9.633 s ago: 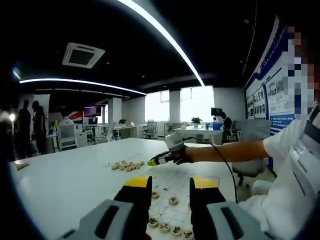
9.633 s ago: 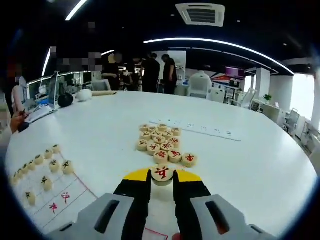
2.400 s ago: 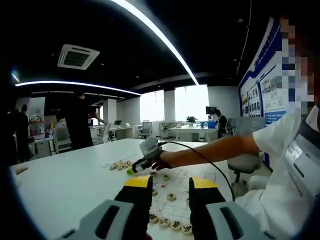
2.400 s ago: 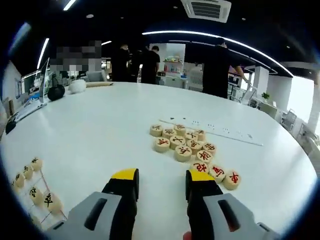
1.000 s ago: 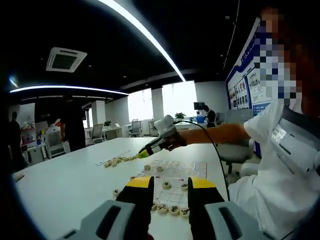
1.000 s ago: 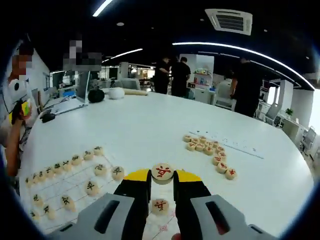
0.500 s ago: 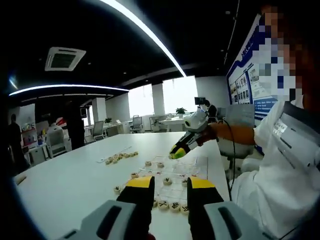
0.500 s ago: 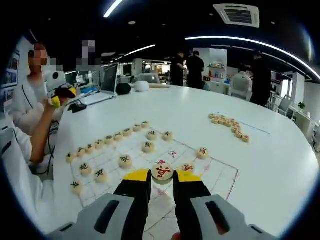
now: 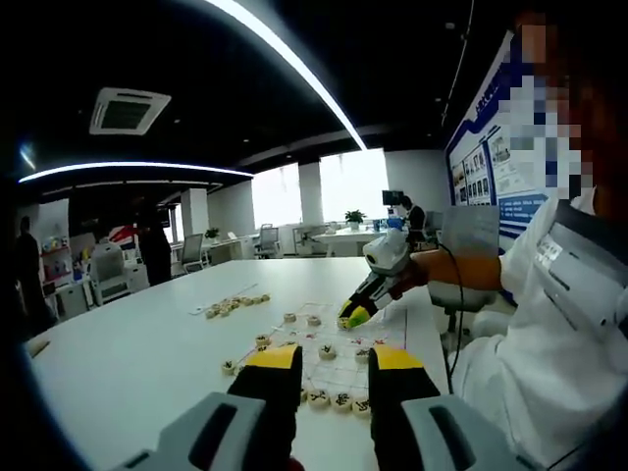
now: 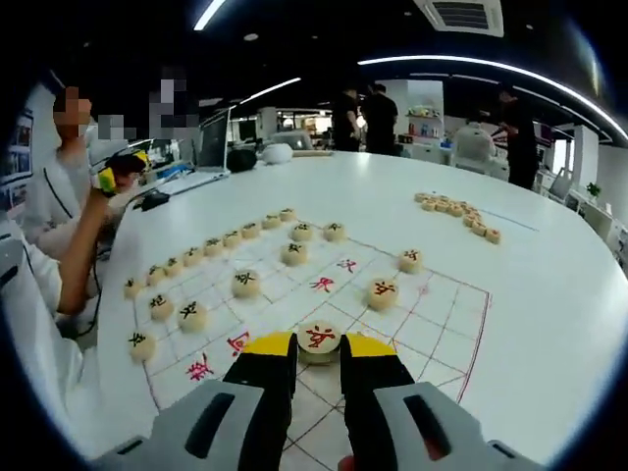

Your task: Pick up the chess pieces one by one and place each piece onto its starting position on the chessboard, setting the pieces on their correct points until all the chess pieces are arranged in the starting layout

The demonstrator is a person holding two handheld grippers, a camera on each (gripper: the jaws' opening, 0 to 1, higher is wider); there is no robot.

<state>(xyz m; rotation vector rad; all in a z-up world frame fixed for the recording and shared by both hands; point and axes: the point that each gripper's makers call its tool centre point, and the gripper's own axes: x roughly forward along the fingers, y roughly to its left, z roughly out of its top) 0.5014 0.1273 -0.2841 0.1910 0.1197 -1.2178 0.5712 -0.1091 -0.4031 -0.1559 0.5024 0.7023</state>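
Red-marked disc (image 10: 319, 340), a round wooden chess piece, sits pinched between the jaws of the right gripper (image 10: 318, 345) at the lower centre of the right gripper view, face up, so its character can be read before it goes down. It hangs over the near part of the board (image 10: 432, 312), a white sheet with red lines, above an open crossing; in my judgement this is the carry to its starting point, with the set-down not yet made.

2 red-marked pieces already stand on the board just above and right of centre, one (image 10: 383, 291) nearer and one (image 10: 411, 260) further back. Black-marked pieces (image 10: 246, 284) fill the left half in a long row and a few forward posts. The spare red pieces (image 10: 458, 214) lie in a loose line at the upper right, well apart from the board, so most of the red side looks unfilled.

Room to move is good: the squares around the held disc are bare, and the board's right edge has open white table (image 10: 549, 294) beyond it.

In the left gripper view the left gripper (image 9: 334, 361) is raised near the black row at the bottom centre, jaws parted with nothing between them, seemingly parked clear of the working side. The right gripper (image 9: 353, 316) appears there too, at centre right, low over the board.
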